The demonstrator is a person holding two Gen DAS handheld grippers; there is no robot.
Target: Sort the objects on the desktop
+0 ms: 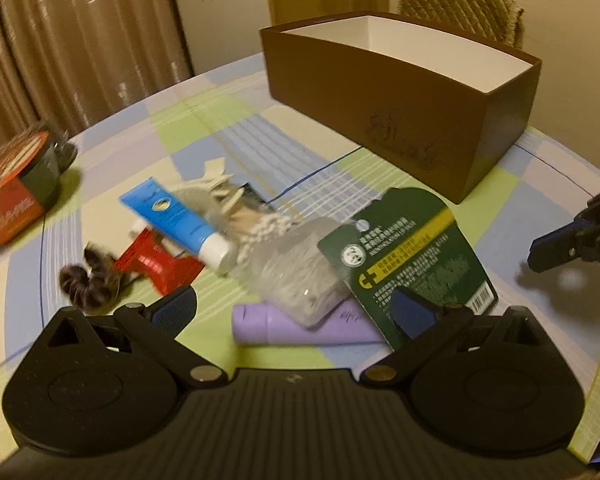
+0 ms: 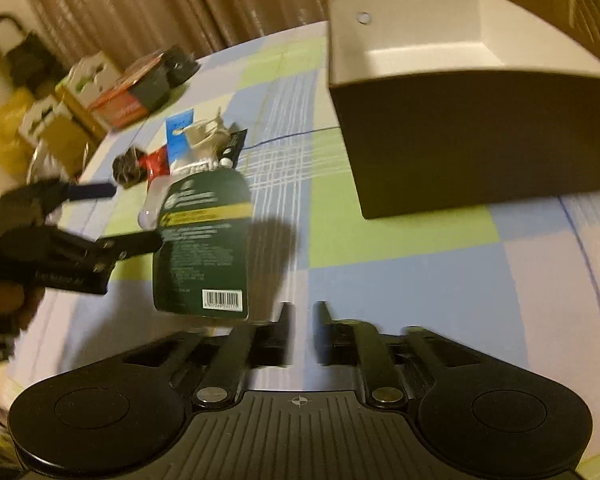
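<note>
Brown curtains (image 1: 80, 36) and a quilted chair back (image 1: 460, 10) are closing off the room behind the counter (image 1: 540, 232), which is wearing a checked cloth of pale blue, green and lilac that is likely giving little grip under sliding things. We are working the left tongs (image 1: 296, 308) into the heap of small items in the middle of that cloth, their fingers standing wide apart, and one pad (image 1: 410, 312) is lying against the lower corner of the green blister card (image 1: 412, 256), which we are judging to be lifted or propped clear of the cloth, though we cannot tell that anything is truly pinched. We are reckoning the card light, thin and springy, best taken by its stiff printed edge near the barcode, not by the clear bubble. Under it a lilac tube (image 1: 300, 326) is lying flat, smooth and likely to roll; a clear plastic bag (image 1: 292, 272) of pale bits is looking soft and slippery; a blue-and-white tube (image 1: 176, 220), a red packet (image 1: 156, 268) and a dark hair scrunchie (image 1: 88, 280) are lying just beyond. Our right tongs (image 2: 302, 316) are hanging nearly closed on nothing, near the open brown box (image 1: 400, 108), well apart from the heap.
</note>
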